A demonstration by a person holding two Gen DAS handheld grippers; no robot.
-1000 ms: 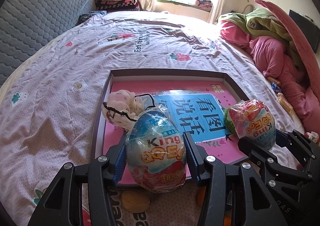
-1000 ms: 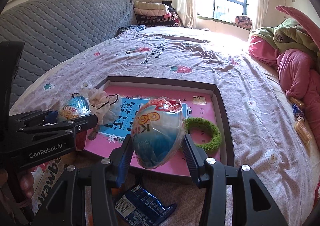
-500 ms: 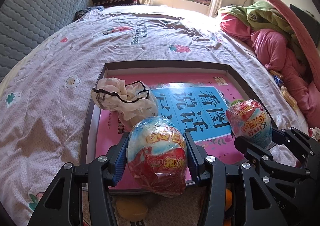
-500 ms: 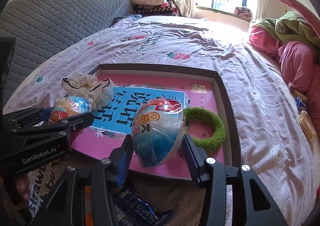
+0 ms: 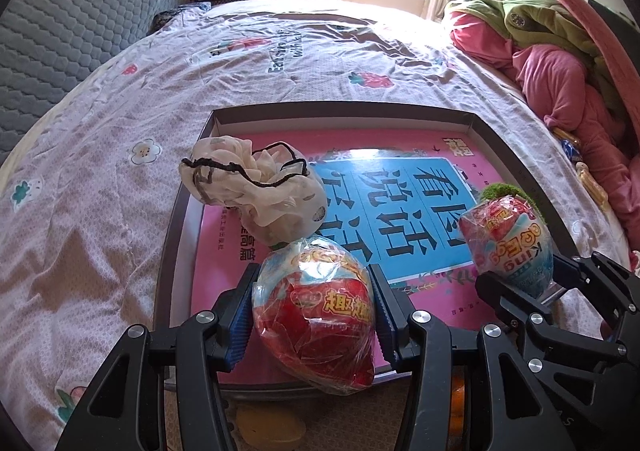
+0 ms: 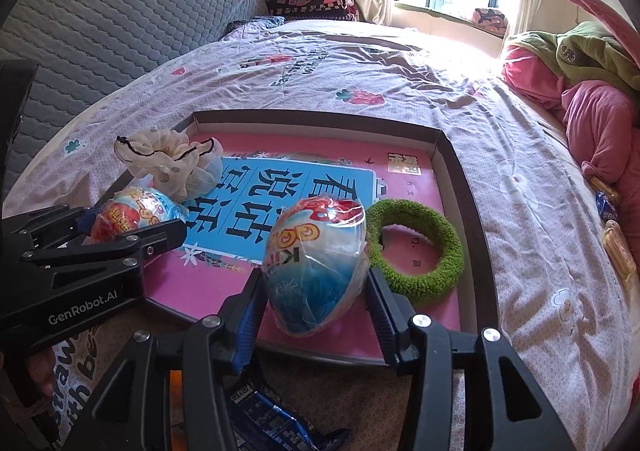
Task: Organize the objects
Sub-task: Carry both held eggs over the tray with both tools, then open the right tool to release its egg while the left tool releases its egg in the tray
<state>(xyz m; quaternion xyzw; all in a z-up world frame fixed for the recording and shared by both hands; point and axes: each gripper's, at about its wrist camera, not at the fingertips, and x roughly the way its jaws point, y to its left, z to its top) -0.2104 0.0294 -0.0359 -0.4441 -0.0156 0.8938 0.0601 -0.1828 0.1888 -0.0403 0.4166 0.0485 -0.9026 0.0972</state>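
Left wrist: left gripper (image 5: 313, 305) clamps wrapped egg (image 5: 314, 311).

Two wrapped toy eggs: one red-bottomed (image 5: 314, 309), one blue-bottomed (image 6: 318, 267). One shallow tray (image 6: 460, 155), one green fuzzy ring (image 6: 416, 249), one cream scrunchie (image 5: 256, 191), one blue packet (image 6: 272, 421).

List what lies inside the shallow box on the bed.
Inside the box lie a pink book, a cream scrunchie and a green ring. The wrapped eggs and grippers hide parts of its near floor.
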